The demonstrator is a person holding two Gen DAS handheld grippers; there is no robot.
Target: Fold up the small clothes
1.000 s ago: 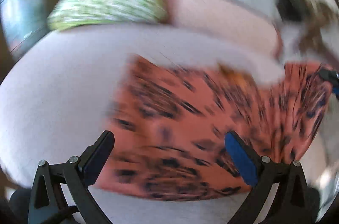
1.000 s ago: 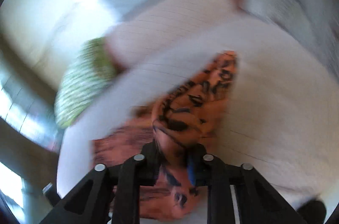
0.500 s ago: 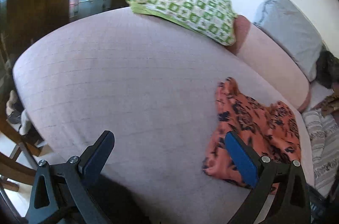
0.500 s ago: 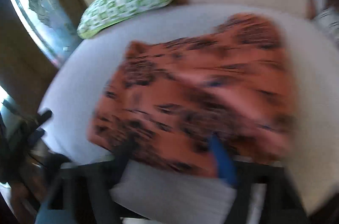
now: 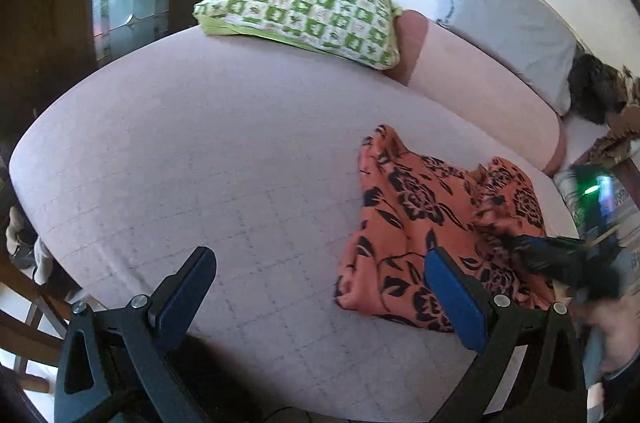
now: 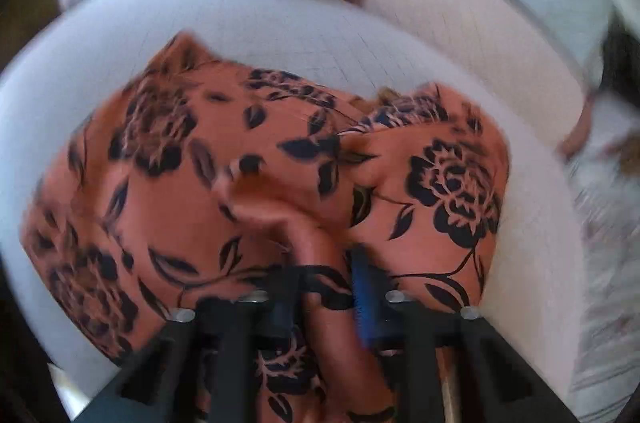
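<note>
A wide bed with a pale pink sheet (image 5: 208,159) fills both views. At its far side a long pink bolster (image 5: 484,91) lies along the wall, with a grey pillow (image 5: 508,23) behind it and a green-and-white checked pillow (image 5: 304,11) to its left. The orange garment with black flowers (image 5: 404,223) lies crumpled on the near right part of the sheet. The left gripper (image 5: 320,291) hangs above the near edge with its jaws wide apart and nothing between them. The right gripper (image 6: 324,307) has its jaws closed tightly on a fold of the garment at its near edge.
</note>
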